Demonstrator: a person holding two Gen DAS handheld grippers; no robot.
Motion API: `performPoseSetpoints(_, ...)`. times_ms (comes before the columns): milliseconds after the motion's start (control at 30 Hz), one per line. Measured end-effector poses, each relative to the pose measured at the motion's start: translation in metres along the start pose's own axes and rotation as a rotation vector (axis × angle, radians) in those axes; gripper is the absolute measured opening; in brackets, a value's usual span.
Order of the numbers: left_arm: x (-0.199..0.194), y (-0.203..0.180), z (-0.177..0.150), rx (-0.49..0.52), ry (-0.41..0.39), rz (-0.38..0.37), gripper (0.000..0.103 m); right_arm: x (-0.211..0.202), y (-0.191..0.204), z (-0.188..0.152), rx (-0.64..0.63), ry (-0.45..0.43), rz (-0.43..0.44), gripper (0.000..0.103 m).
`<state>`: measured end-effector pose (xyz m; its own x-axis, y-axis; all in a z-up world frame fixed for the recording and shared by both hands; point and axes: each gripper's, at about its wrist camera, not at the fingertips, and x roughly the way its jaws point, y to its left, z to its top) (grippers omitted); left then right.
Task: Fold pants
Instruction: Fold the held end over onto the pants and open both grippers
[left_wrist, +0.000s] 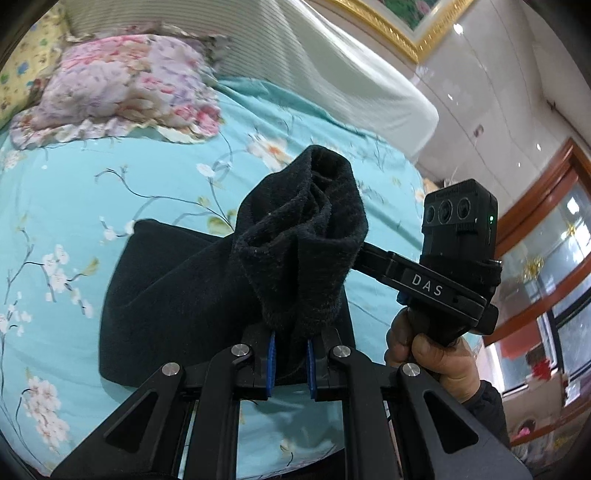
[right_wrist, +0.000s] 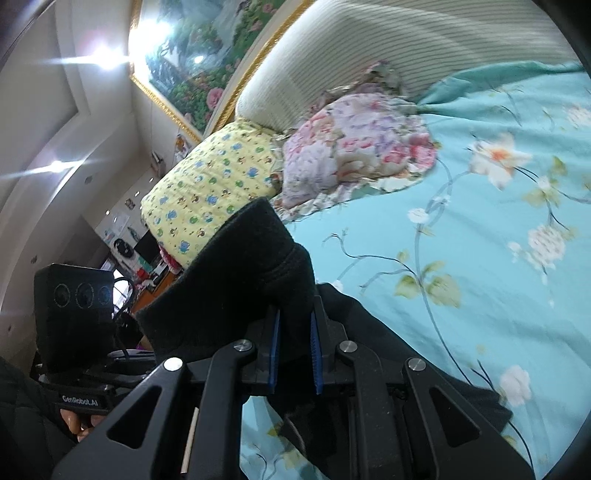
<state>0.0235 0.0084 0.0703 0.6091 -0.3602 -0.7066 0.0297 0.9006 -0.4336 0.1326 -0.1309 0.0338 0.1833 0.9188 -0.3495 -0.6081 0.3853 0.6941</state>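
Pants (left_wrist: 295, 240) clamped in both grippers' closed jaws.

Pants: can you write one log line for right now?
pants: black, partly lifted off bed | left gripper: shut on pants | right gripper: shut on pants

black pants (left_wrist: 177, 295) bunched over hand-held gripper tips, floral pillow (left_wrist: 122, 85) motion-blurred, framed painting (right_wrist: 207, 59) cut off by edge

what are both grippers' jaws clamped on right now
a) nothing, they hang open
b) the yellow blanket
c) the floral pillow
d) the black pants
d: in each wrist view the blue-padded jaws of the left gripper and right gripper pinch a bunch of the black pants above the bed sheet.
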Motion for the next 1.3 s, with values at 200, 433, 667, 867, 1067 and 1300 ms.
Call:
performPoseSetpoints(200, 0.026, -0.016, -0.005, 0.042, 0.050, 0.012, 0.011, -0.016, -0.020, -0.013, 0.041, -0.020, -0.018, 0.016)
performPoseSetpoints(433, 0.051, -0.029, -0.011, 0.093, 0.094, 0.034, 0.012, -0.028, -0.046, -0.028, 0.096, -0.026, -0.042, 0.016)
performPoseSetpoints(667, 0.074, -0.032, -0.020, 0.125, 0.145, 0.027, 0.018, -0.038, -0.054, -0.041, 0.098, -0.020, -0.122, 0.017)
performPoseSetpoints(867, 0.089, -0.029, -0.025, 0.139, 0.180, 0.008, 0.031, -0.052, -0.061, -0.048, 0.108, -0.023, -0.233, 0.017)
performPoseSetpoints(1067, 0.080, -0.033, -0.025, 0.145, 0.172, -0.087, 0.056, -0.077, -0.064, -0.054, 0.152, -0.064, -0.316, 0.023)
performPoseSetpoints(1300, 0.065, -0.032, -0.027, 0.163, 0.162, -0.114, 0.061, -0.099, -0.054, -0.060, 0.202, -0.137, -0.336, 0.063)
